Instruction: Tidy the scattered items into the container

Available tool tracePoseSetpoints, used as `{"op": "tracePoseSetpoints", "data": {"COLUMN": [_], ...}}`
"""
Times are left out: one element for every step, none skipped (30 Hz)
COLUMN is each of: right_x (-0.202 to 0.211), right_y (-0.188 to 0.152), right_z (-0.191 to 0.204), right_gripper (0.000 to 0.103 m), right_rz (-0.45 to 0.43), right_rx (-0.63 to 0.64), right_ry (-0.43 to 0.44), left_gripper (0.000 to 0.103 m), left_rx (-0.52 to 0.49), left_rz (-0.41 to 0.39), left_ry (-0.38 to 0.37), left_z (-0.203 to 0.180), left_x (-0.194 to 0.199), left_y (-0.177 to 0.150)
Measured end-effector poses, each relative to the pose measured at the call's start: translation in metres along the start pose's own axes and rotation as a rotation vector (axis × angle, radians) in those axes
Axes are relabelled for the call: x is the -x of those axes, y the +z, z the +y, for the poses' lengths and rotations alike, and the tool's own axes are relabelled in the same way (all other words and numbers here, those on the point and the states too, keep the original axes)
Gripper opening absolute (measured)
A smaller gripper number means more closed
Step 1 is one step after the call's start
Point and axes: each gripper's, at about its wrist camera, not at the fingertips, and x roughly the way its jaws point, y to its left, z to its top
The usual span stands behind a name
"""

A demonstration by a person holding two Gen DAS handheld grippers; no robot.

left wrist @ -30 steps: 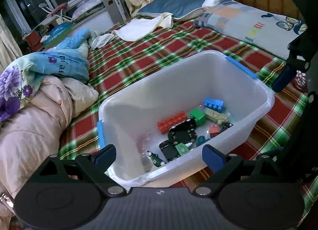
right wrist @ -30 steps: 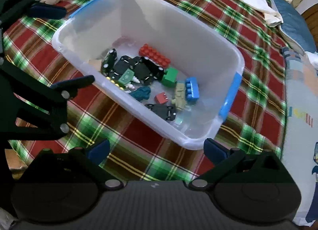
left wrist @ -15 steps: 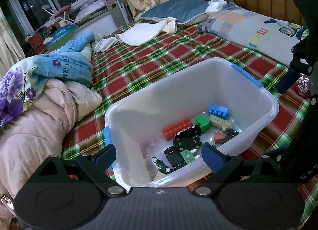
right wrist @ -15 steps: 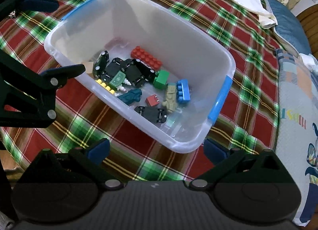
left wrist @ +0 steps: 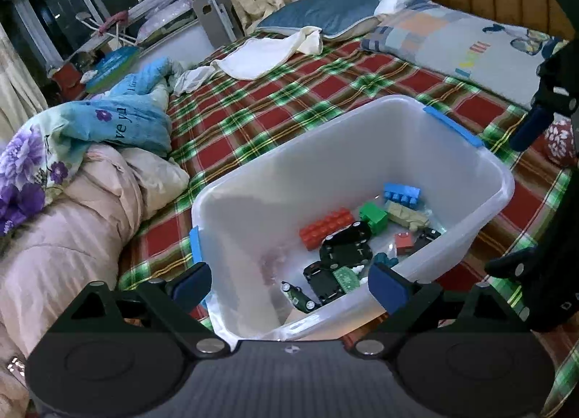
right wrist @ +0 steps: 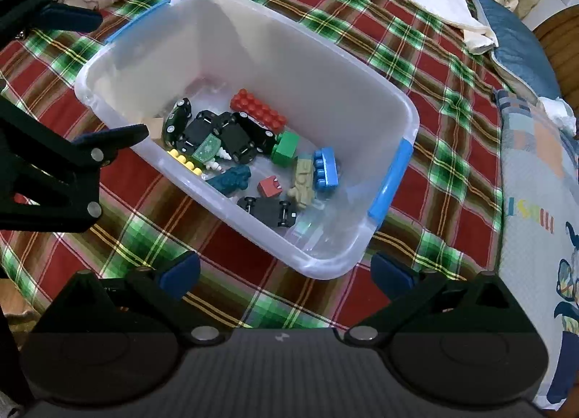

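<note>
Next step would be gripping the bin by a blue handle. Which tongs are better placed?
Probably left. The left tongs are open right at the bin rim, one finger beside a blue handle. The right tongs are open too, but bedspread shows between them and the bin.

The container stands open-topped on the plaid bed, its mouth free from above. Toys cover the part of its floor toward the near long wall and one short end; the floor along the far wall is bare. The left gripper hangs wide open at one short end, the right gripper wide open outside the near corner. Rumpled quilts crowd the bed beyond the left gripper's end; pillows line the opposite side.
</note>
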Motion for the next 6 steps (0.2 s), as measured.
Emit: {"op": "tracePoseSetpoints", "data": {"right_x": [0.0005,0.0006,0.0008,0.0009,0.001,0.0012], "right_y": [-0.0002,-0.0003,-0.0003,-0.0004,-0.0004,-0.0004], "right_z": [0.0,0.0001,0.0,-0.0003,-0.0004,-0.0003], "right_gripper": [0.103,0.103,0.103,0.103,0.103,0.103], "right_rz": [-0.001,-0.003,-0.004,-0.004,-0.004,-0.005], "right_rx": [0.0,0.0,-0.001,-0.002,-0.002,-0.001], "right_ry": [0.0,-0.001,-0.002,-0.002,-0.002,-0.002], "left_gripper": [0.095,0.095,0.095,0.095,0.095,0.095], "left_rx": [-0.013,-0.022,-0.025,-0.019,-0.011,-0.005], "left_rz": [0.001,-0.003,-0.01,-0.016,-0.022,-0.025], "left_ry": [0.012,0.02,0.016,0.004,-0.005,-0.008], "left_z": [-0.0018,-0.0029,-0.0034,-0.0026,-0.0016,-0.0009], "left_x": [0.0004,0.0012,0.0022,0.0033,0.0042,0.0046], "left_y": [0.0,-0.0003,-0.0007,-0.0011,-0.0009,-0.0007]}}
